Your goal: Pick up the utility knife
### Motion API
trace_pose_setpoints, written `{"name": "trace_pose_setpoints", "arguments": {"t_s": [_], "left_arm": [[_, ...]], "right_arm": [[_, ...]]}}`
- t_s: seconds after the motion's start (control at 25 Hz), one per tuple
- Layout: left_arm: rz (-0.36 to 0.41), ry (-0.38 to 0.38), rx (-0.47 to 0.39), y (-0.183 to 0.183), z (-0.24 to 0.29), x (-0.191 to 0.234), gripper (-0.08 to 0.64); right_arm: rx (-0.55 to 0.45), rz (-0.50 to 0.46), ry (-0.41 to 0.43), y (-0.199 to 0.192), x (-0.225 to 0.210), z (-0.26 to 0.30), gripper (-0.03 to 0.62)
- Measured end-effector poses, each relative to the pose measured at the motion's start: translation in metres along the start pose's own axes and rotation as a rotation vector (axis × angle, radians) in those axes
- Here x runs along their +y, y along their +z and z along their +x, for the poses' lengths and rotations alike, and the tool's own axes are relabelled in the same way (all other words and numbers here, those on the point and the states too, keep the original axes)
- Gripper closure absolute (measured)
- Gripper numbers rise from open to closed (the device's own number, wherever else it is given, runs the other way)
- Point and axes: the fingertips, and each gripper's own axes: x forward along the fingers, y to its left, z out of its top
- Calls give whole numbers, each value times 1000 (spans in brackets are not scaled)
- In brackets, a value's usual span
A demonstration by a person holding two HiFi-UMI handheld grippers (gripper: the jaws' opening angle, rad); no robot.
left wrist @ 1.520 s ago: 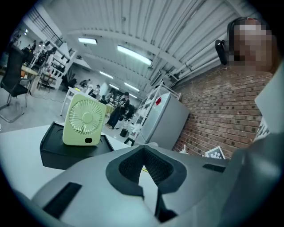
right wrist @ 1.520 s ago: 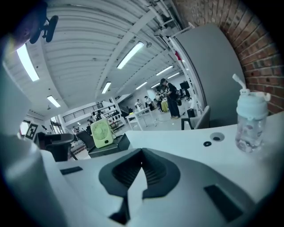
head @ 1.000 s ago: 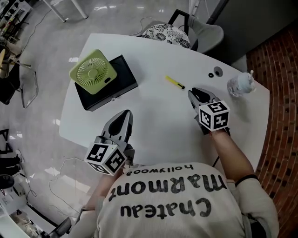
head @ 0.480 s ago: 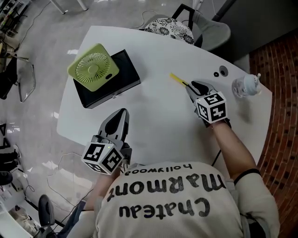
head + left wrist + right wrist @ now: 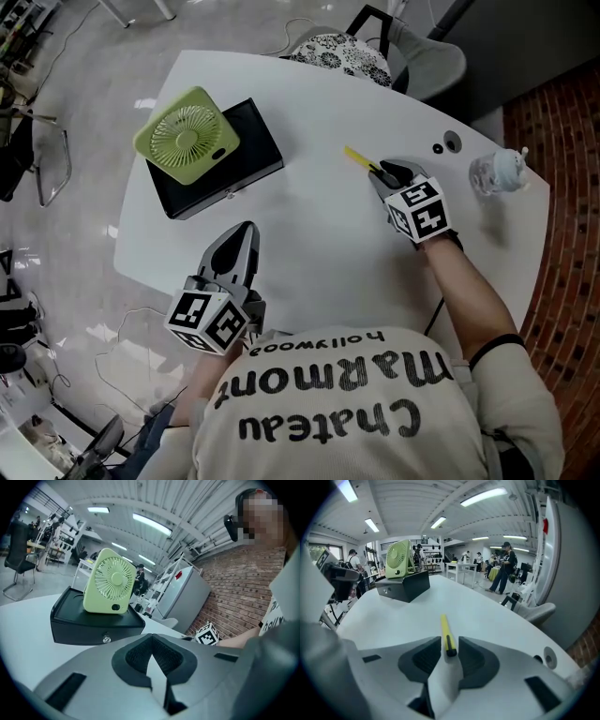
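A slim yellow utility knife (image 5: 359, 158) with a black near end lies on the white table (image 5: 309, 253), toward the far right. My right gripper (image 5: 387, 175) points down at it. Its jaws are opening, and the knife's black end (image 5: 450, 648) lies between the pads without being pressed. The yellow body (image 5: 445, 627) runs away from the jaws. My left gripper (image 5: 245, 232) hovers low near the table's front edge, far from the knife. In the left gripper view its jaws (image 5: 151, 644) meet at the tips, with nothing between them.
A green fan (image 5: 187, 139) stands on a black box (image 5: 251, 145) at the far left of the table. A small clear object (image 5: 495, 172) and a round hole (image 5: 453, 142) sit at the far right edge. A chair (image 5: 345, 54) stands behind the table.
My right gripper has moved forward and down to the knife, rolled, and spread its jaws around the knife's near end. The left gripper has hardly moved.
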Motion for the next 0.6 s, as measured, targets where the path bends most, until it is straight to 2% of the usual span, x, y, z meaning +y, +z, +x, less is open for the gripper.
{"name": "trace_pose_setpoints", "arguments": {"t_s": [0.6], "left_arm": [[-13, 29, -26, -1, -15, 5, 558]], "right_arm": [[12, 45, -7, -1, -3, 8, 472]]}}
